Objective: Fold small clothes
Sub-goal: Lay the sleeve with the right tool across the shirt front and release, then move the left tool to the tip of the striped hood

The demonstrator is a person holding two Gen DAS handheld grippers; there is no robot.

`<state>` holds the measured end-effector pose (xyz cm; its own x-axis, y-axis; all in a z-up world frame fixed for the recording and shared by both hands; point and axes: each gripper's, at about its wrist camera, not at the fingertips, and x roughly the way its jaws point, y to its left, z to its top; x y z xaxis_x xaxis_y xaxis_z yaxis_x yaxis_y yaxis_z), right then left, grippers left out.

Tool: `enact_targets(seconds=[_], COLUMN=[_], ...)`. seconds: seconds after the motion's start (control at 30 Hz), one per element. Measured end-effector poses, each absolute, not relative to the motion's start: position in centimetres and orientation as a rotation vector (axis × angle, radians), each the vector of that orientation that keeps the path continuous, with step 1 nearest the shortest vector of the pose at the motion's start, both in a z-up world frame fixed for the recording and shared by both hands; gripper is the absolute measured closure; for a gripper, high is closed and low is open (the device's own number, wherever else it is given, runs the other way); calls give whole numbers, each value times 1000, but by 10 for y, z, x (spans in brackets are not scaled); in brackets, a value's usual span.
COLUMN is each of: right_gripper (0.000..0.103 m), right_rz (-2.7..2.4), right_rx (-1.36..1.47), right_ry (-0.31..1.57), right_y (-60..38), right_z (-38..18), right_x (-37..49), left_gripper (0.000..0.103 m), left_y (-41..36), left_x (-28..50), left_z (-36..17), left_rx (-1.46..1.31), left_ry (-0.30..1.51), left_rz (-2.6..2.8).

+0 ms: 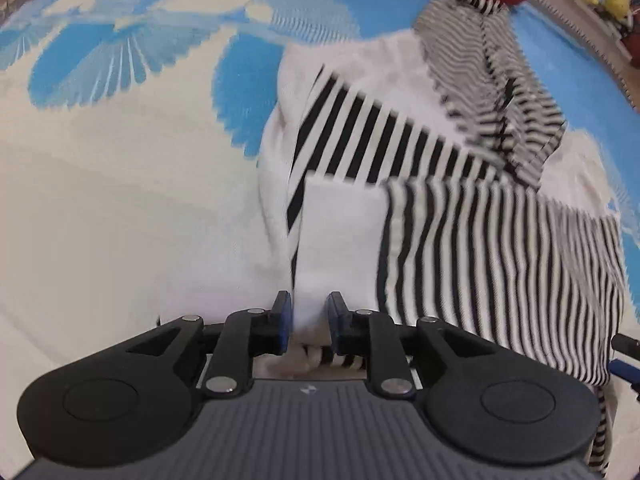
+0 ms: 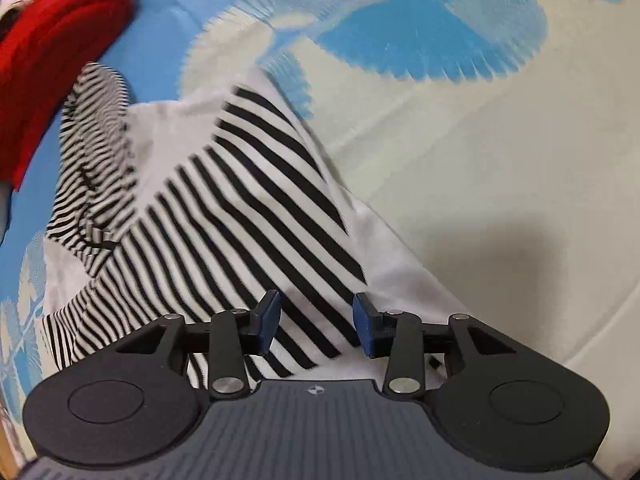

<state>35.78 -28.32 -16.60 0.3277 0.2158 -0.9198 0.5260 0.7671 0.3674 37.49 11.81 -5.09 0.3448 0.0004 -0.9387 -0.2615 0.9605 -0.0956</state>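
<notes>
- The blue and cream mat [image 1: 120, 160] carries everything; the other places here are told from the striped garment lying on it
- The striped garment [image 1: 420, 200], white with black stripes, lies partly folded on the mat with a narrow-striped piece [image 1: 492, 92] on its far end
- A red cloth [image 2: 52, 76] lies just beyond that far end, touching or nearly touching the narrow-striped piece
- The left hand-held gripper [image 1: 309, 322] is at the garment's near edge, jaws slightly apart with a white fold standing between them; the pads do not seem to press it, so I judge it let go
- The right hand-held gripper [image 2: 316, 326] hovers over the near striped panel, jaws spread wide, pinching nothing
- Risk: lifting the left one away could drag the loose fold and undo it, since the cloth sits between its pads
- Risk: a grab by the right could take only the top layer and skew the fold
</notes>
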Motion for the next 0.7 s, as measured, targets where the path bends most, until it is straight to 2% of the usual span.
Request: enact_targets(seconds=[0.1, 0.2, 0.33, 0.5, 0.7], right_gripper=[57, 56, 56, 56, 56], right_rz=[-190, -214, -246, -203, -130], right_rx=[691, 770, 805, 692, 424], right_ry=[1218, 1290, 1321, 1229, 1112], right_y=[-281, -287, -289, -282, -270], right_z=[-160, -178, -184, -159, -128], right_x=[359, 357, 354, 359, 366], left_gripper=[80, 80, 79, 79, 79], left_y=[114, 119, 118, 111, 110], left_x=[376, 377, 377, 378, 378], left_z=[-47, -64, -54, -48, -39], left_rx=[-220, -247, -240, -227, -192], left_ry=[1174, 1260, 1219, 1190, 1148], left_rz=[180, 203, 198, 183, 196])
